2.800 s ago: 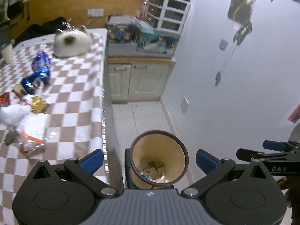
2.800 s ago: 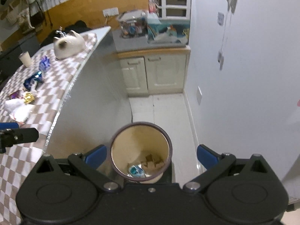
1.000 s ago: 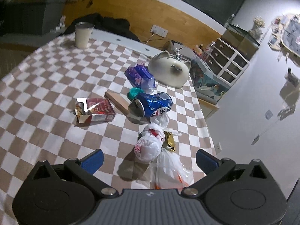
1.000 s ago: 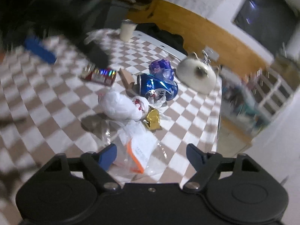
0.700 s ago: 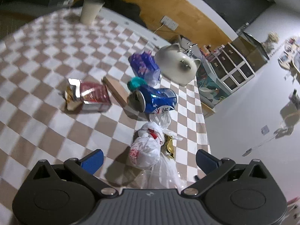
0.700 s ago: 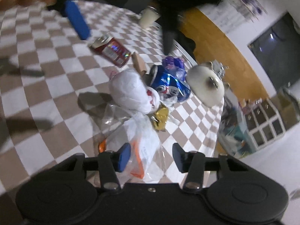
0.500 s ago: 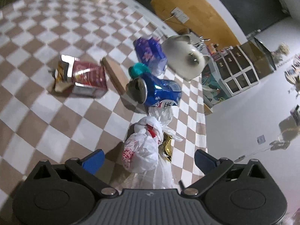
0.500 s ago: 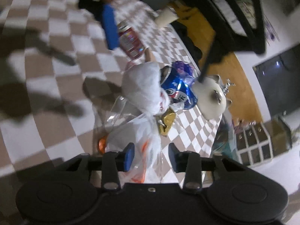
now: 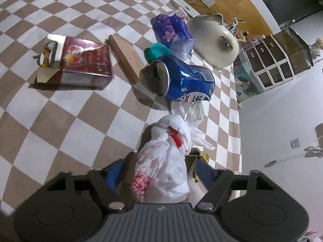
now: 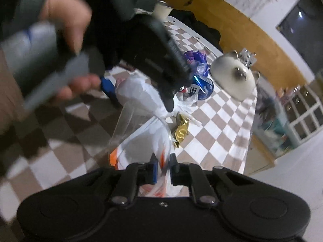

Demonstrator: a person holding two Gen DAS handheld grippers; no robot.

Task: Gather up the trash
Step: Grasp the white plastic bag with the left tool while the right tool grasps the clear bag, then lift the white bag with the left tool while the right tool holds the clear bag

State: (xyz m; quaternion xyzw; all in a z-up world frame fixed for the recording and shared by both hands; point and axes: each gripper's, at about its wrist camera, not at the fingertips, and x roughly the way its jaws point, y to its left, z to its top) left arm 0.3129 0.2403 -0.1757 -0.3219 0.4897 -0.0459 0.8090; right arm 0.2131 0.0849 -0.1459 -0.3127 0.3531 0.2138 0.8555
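Trash lies on a checkered tablecloth (image 9: 60,104). My left gripper (image 9: 161,173) has its blue fingers on either side of a knotted white plastic bag with red print (image 9: 163,167); the jaws have narrowed around it. My right gripper (image 10: 162,166) is shut on a clear plastic bag with orange print (image 10: 141,145). The left gripper and the hand that holds it fill the upper left of the right wrist view (image 10: 141,88). A crushed blue can (image 9: 181,84), a red box (image 9: 80,62), a gold wrapper (image 10: 180,130) and a purple pack (image 9: 171,32) lie nearby.
A white cat-shaped ceramic piece (image 9: 216,42) stands at the far table edge. A wooden block (image 9: 125,54) and a teal lid (image 9: 156,50) lie by the can. A cup (image 10: 161,10) stands far back. Drawers (image 9: 278,68) stand past the table.
Both grippers came from above the bin to the table and dropped onto the bags. The left jaws closed in around the white bag; the right jaws shut on the clear bag.
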